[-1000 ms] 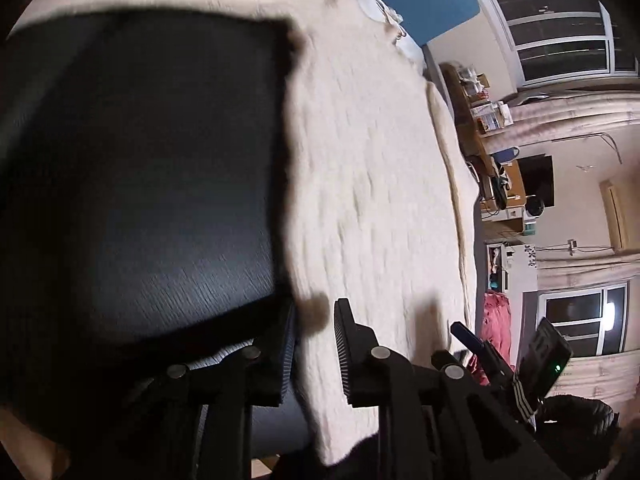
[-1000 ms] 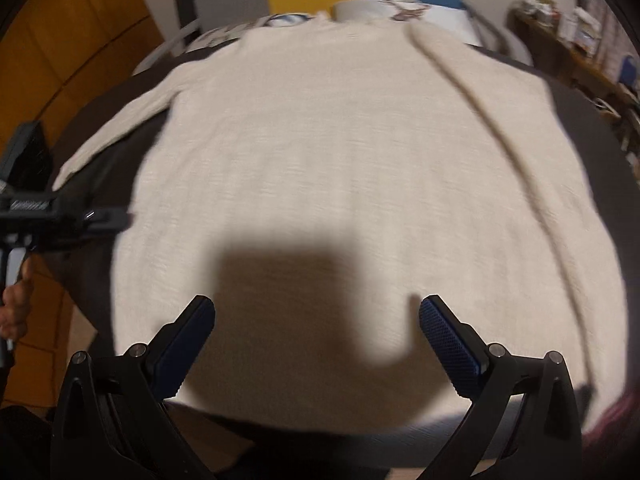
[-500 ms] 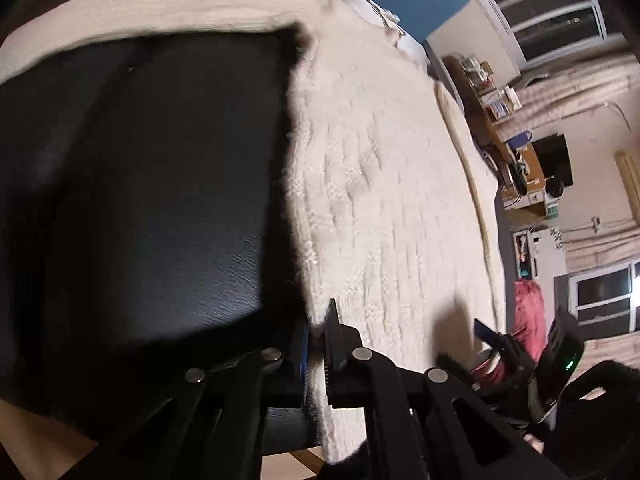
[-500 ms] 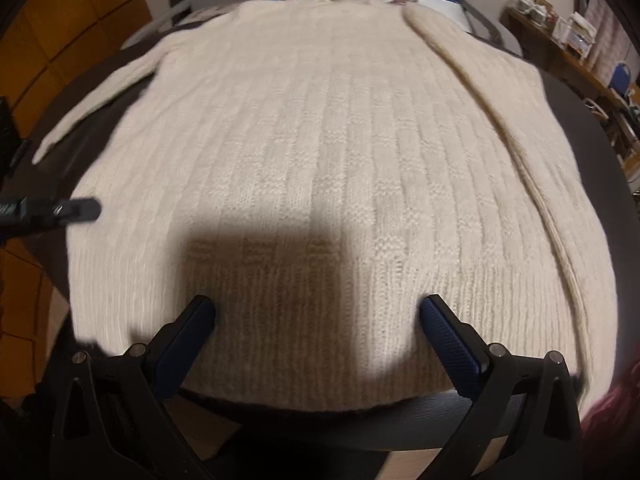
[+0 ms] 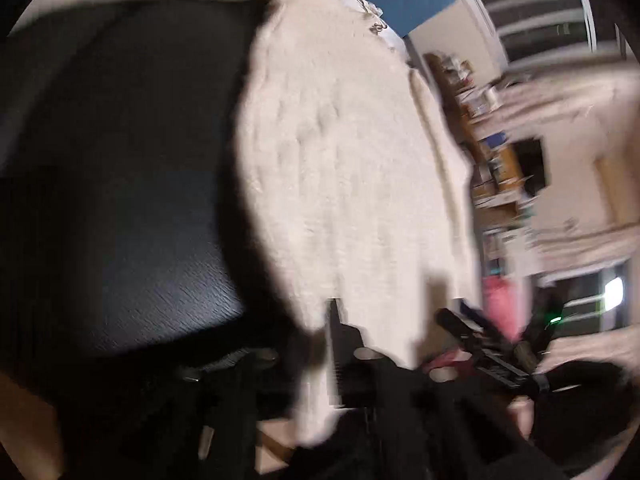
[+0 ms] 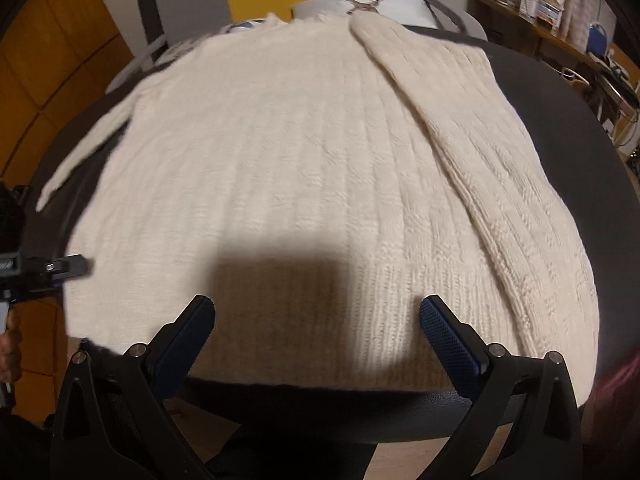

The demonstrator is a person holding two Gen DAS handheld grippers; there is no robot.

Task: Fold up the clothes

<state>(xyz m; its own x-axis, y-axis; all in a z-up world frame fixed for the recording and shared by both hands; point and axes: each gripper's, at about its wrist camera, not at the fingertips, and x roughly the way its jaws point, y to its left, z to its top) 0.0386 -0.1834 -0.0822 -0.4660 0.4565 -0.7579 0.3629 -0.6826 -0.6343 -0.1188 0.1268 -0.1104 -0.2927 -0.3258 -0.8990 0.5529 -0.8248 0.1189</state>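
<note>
We count one cream knit sweater [image 6: 304, 184], spread flat over one dark table [image 6: 560, 128]. Its ribbed hem lies along the near table edge. We see two sleeves: one is folded in across the body on the right [image 6: 452, 136]; the other [image 6: 86, 150] trails out toward the left edge over bare tabletop.

Two grippers are in view. The left gripper [image 5: 320, 344] sits at the sweater's near left corner, jaws closed to almost nothing on the hem fabric, which passes between the fingers; this view is motion-blurred. The right gripper [image 6: 316, 316] hovers over the middle of the hem, jaws spread wide, nothing between them.

Open tabletop shows left of the sweater [image 5: 120, 160] and as a strip along the right edge.
</note>
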